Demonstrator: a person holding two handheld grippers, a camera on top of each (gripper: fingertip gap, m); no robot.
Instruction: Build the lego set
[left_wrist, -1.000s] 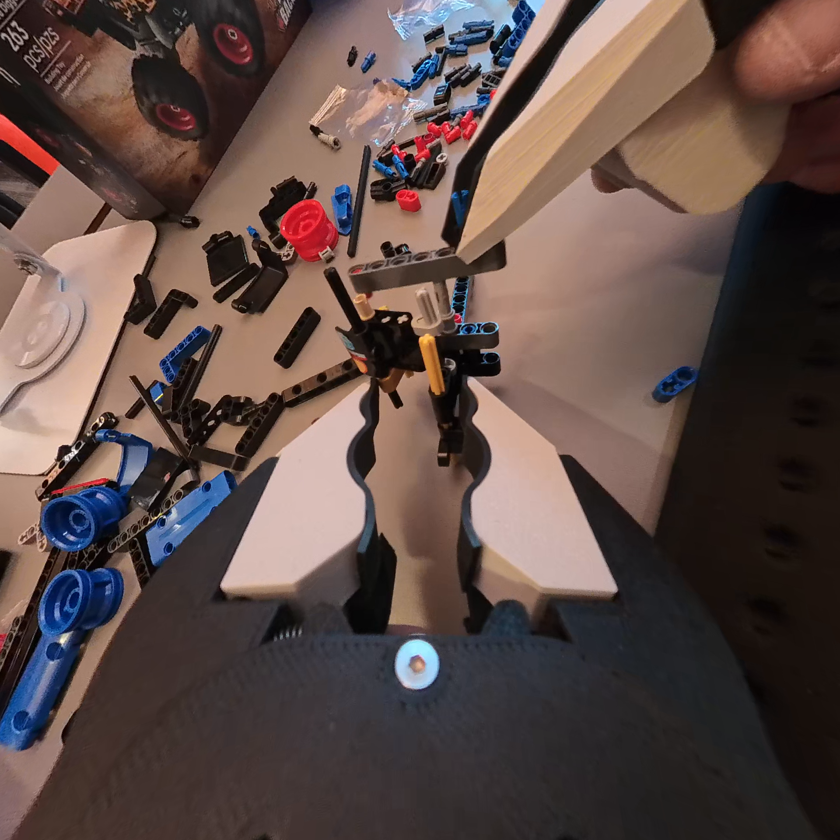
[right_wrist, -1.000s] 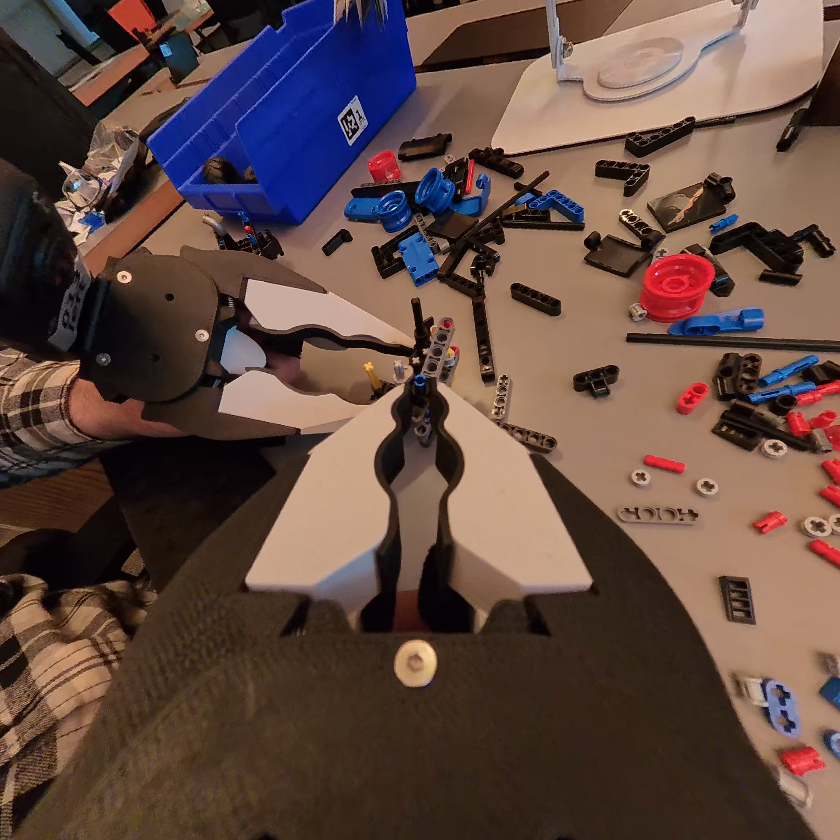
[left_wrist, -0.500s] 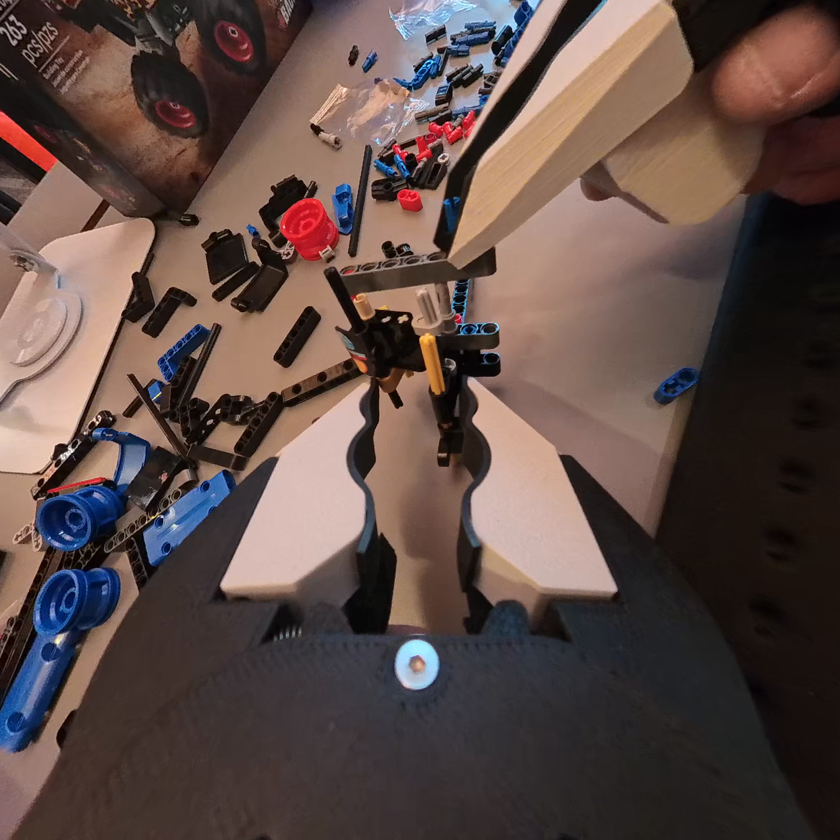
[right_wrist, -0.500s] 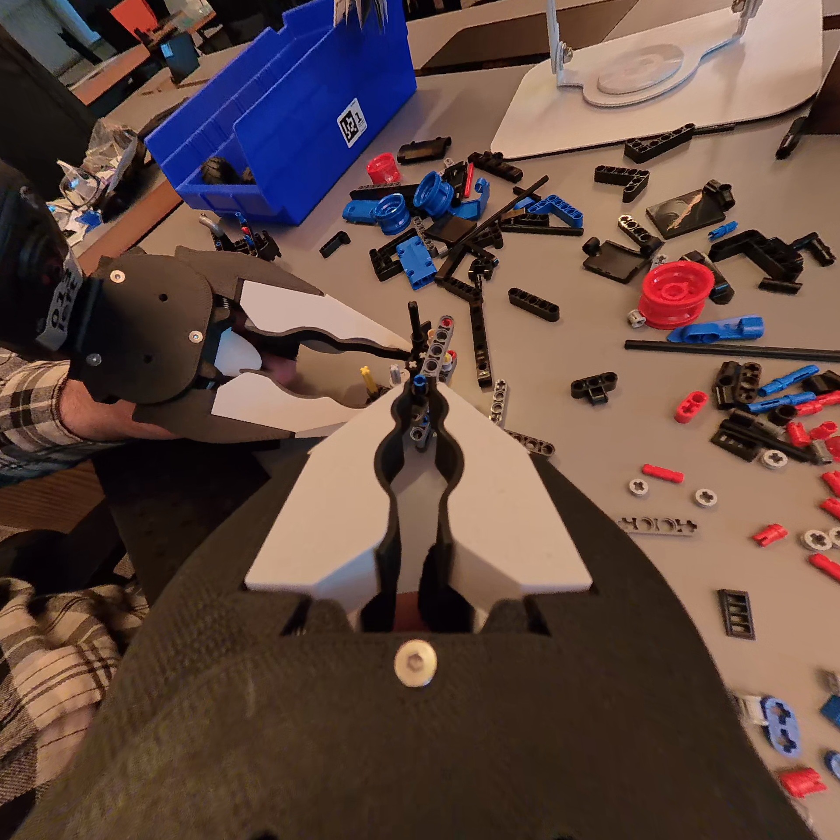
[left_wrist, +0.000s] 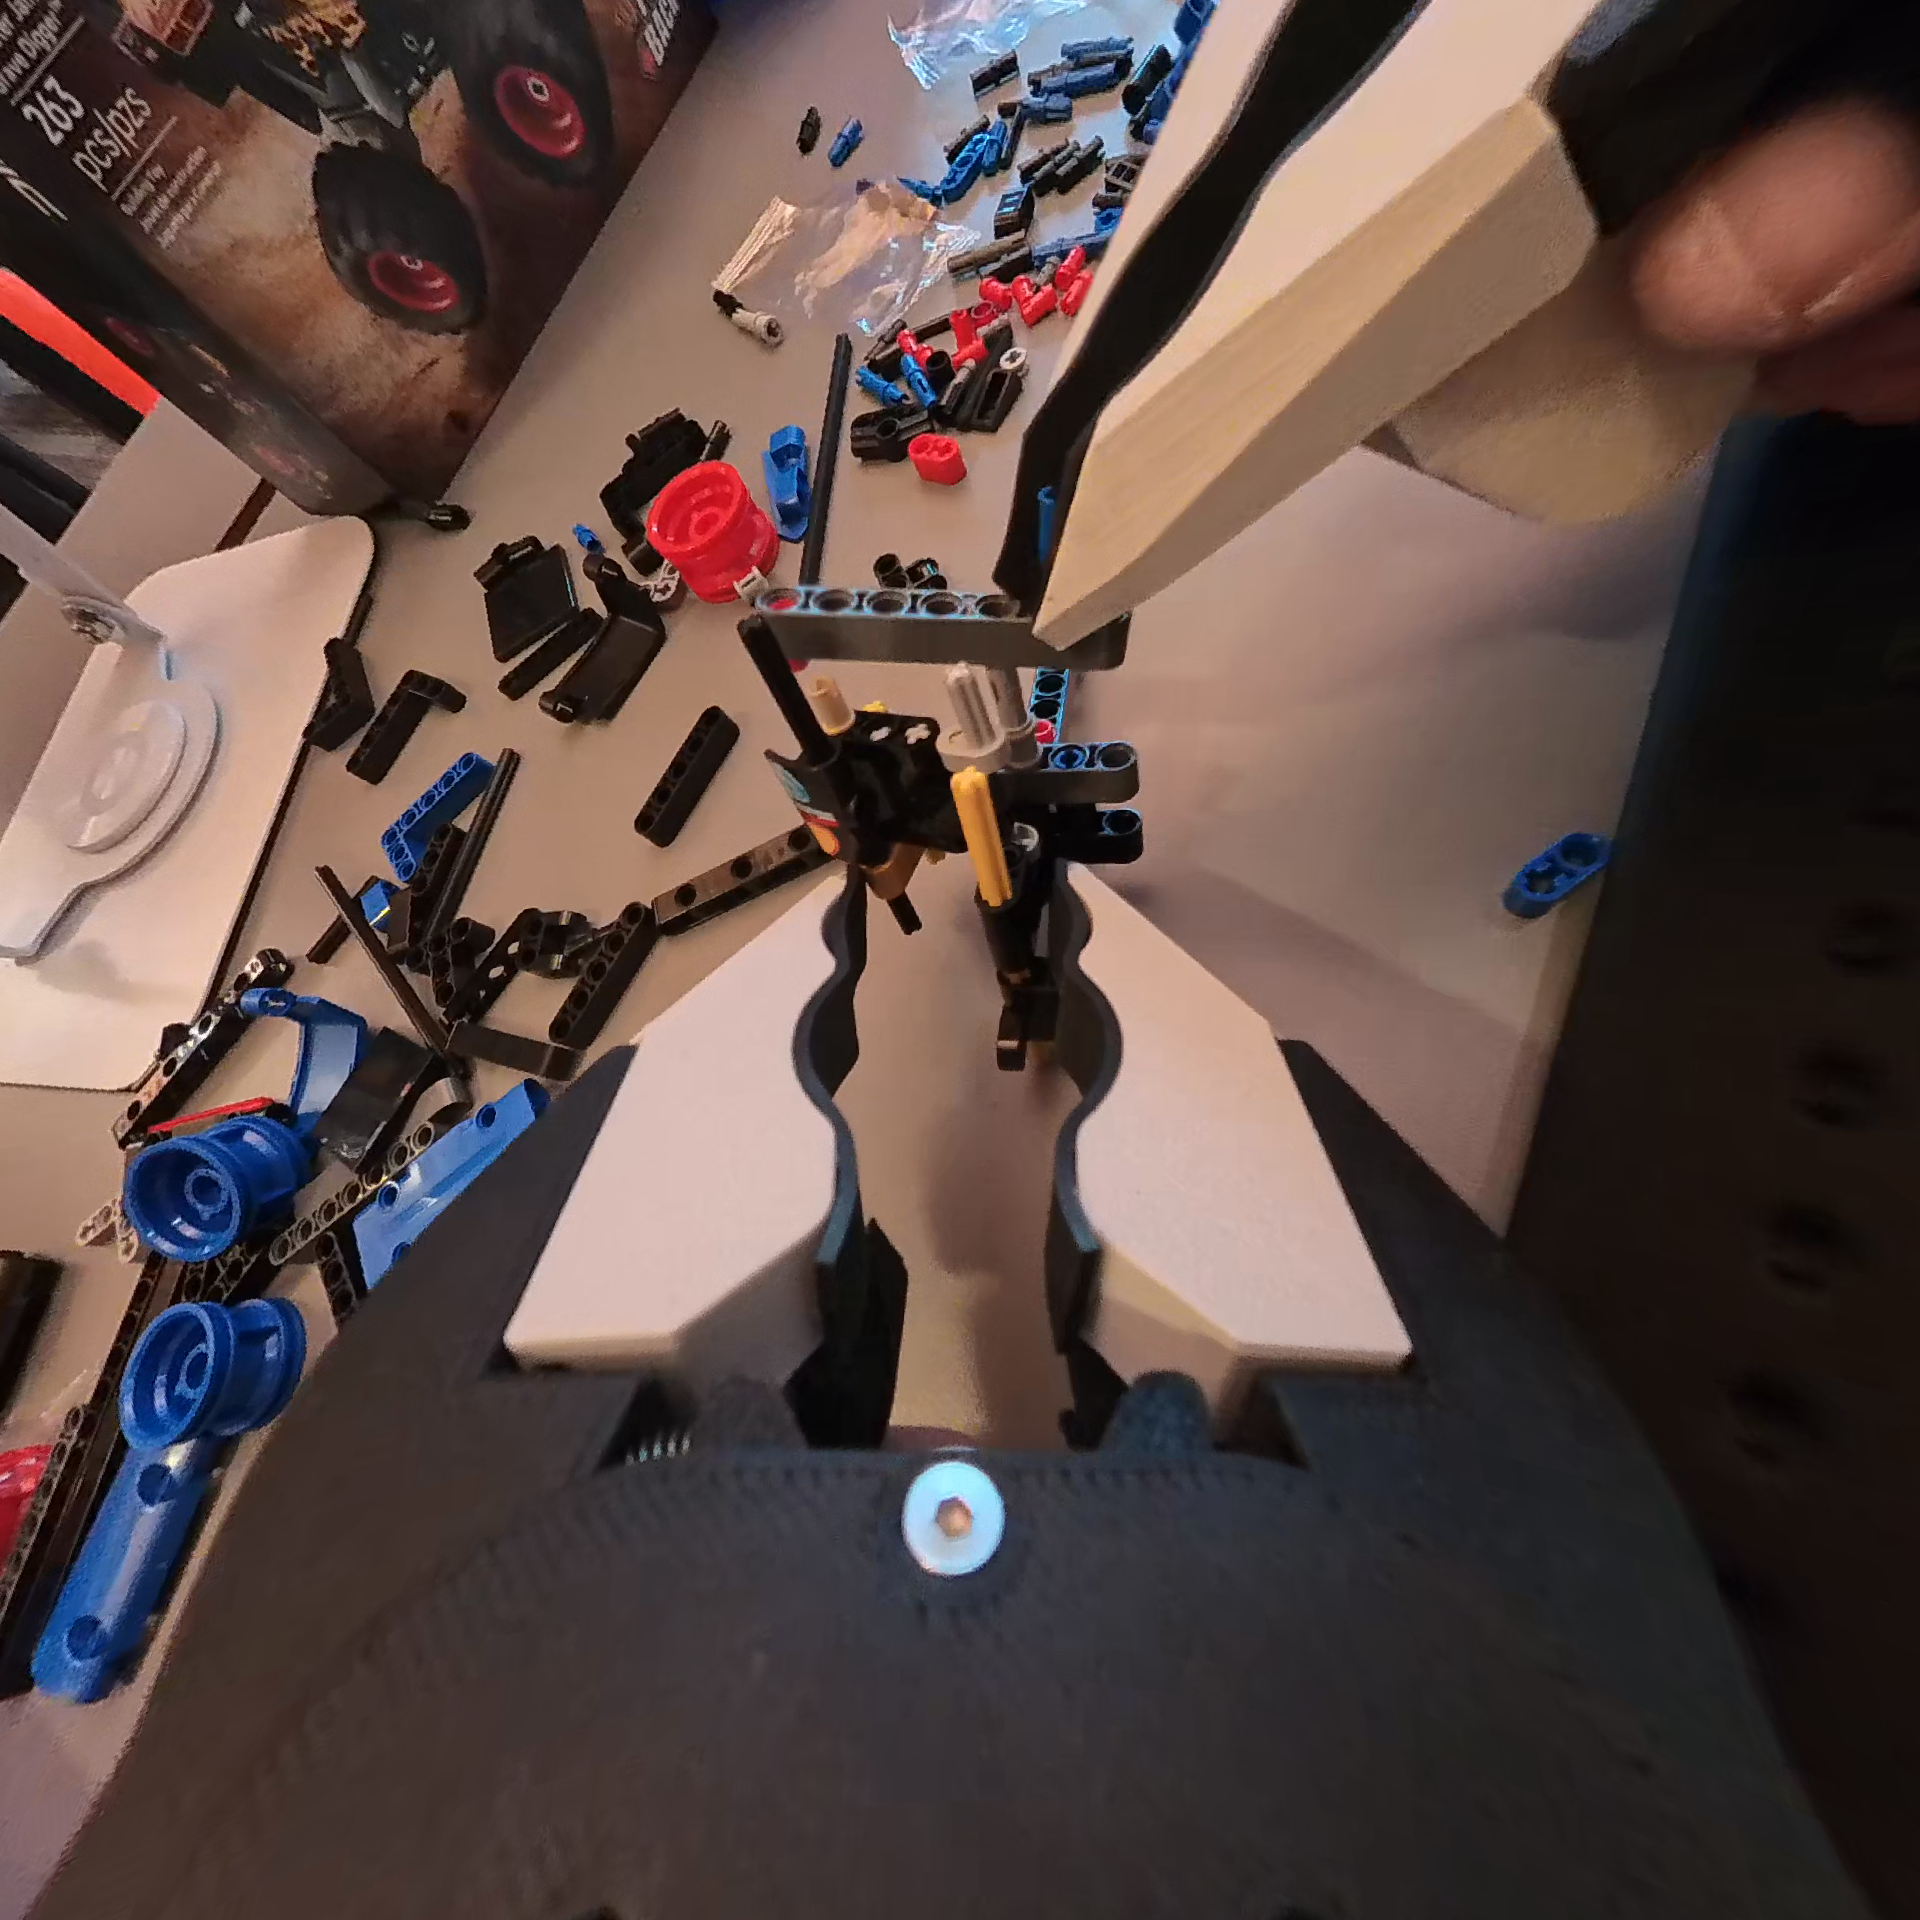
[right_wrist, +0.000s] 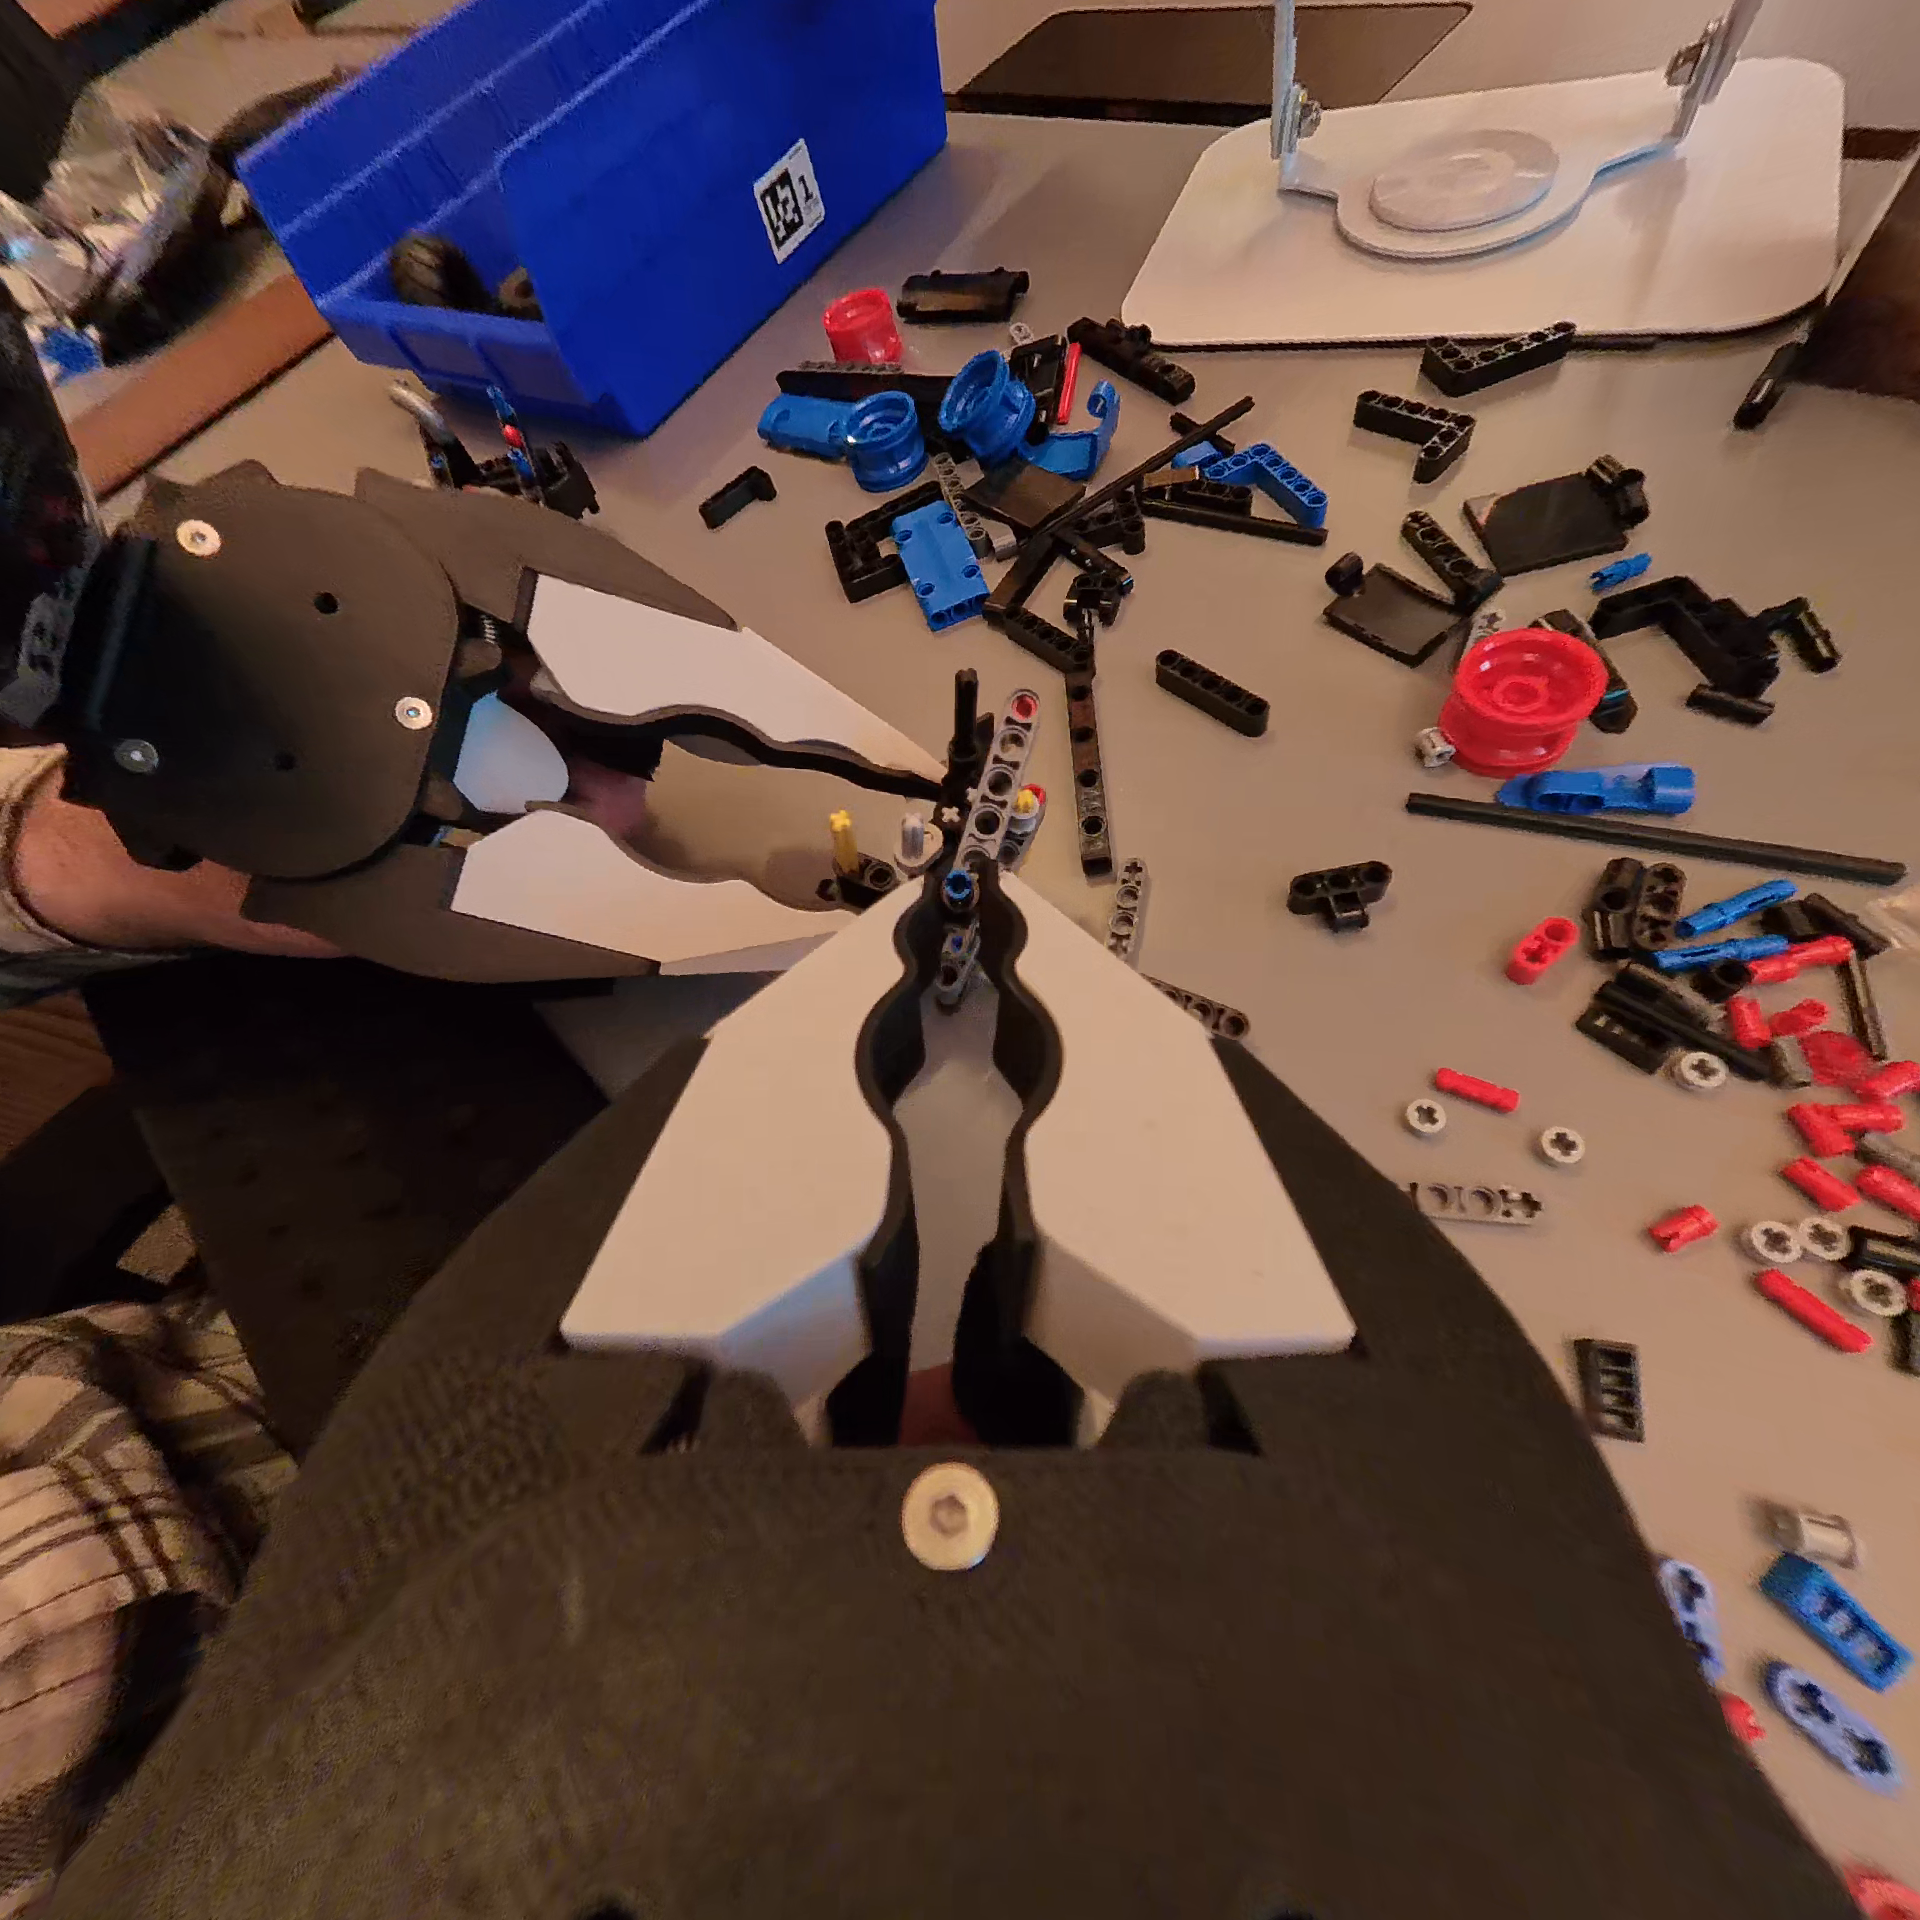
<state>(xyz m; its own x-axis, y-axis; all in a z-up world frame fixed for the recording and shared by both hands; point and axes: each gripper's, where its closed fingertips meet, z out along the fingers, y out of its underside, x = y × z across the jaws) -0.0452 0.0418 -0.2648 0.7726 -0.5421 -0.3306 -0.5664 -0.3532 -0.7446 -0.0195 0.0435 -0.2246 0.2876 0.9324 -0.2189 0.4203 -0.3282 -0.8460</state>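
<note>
My left gripper (left_wrist: 961, 894) is shut on a small black lego assembly (left_wrist: 883, 790) with a yellow axle and grey pins, held above the grey table. My right gripper (left_wrist: 1039, 623) comes in from the upper right, shut on the end of a grey holed beam (left_wrist: 904, 623). The beam lies level just above the assembly's upright pins. In the right wrist view, the right gripper (right_wrist: 961, 899) holds the beam (right_wrist: 1003, 769) pointing away. The left gripper (right_wrist: 894, 842) reaches in from the left with the assembly (right_wrist: 862, 878).
Loose black, blue and red pieces are spread over the table. A red wheel hub (left_wrist: 712, 530), blue hubs (left_wrist: 208, 1184) and the set's box (left_wrist: 312, 208) lie left. A blue bin (right_wrist: 623, 208) and white stand base (right_wrist: 1507, 239) sit behind. The table edge (left_wrist: 1558, 1039) is right. One gripper's finger ends stand about 5 centimetres off the other's.
My right gripper has carried the grey beam a little left and down, closer to the assembly's pins. My left gripper has held the assembly nearly still.
</note>
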